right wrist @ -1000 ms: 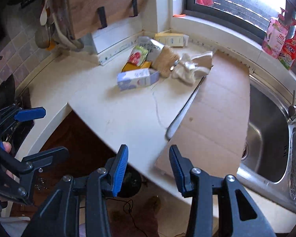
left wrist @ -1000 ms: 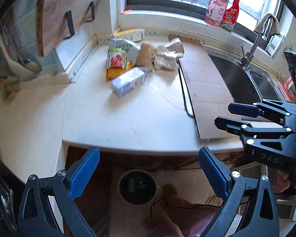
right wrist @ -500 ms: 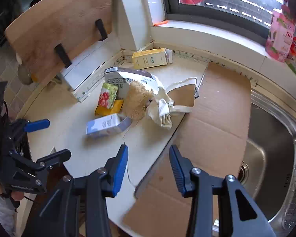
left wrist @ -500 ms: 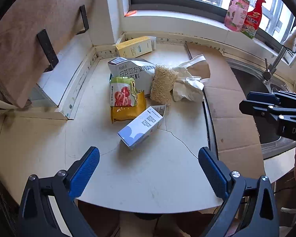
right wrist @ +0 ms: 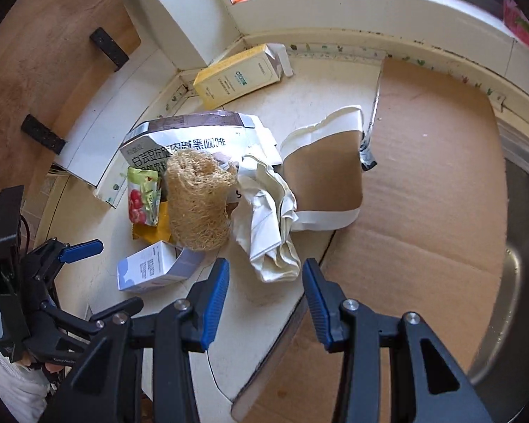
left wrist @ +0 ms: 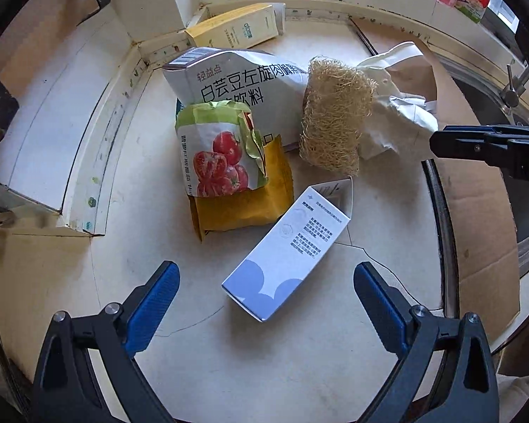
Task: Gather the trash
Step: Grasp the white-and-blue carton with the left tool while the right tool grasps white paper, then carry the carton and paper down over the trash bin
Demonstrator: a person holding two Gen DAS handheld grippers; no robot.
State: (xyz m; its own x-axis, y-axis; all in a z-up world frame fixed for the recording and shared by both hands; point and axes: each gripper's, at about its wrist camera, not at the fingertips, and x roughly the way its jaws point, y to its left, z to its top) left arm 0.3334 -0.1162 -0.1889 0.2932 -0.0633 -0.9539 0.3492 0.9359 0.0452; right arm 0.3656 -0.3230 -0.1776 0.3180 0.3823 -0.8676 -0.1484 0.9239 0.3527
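Left wrist view: blue-white carton [left wrist: 287, 252] lies between spread fingers [left wrist: 151, 306].

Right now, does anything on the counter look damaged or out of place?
Yes. A thin crack runs across the white countertop beside the blue-and-white carton, which lies on its side with its end flap open. A loofah sponge and a crumpled white bag lie heaped among food packets.

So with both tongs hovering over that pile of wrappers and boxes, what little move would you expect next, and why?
Probably the left tongs ease forward and down to close on the blue-and-white carton. It lies nearest, loose on the counter, right between the wide-open jaws. The right tongs, open too, hang by the crumpled white paper, their likely target afterwards.
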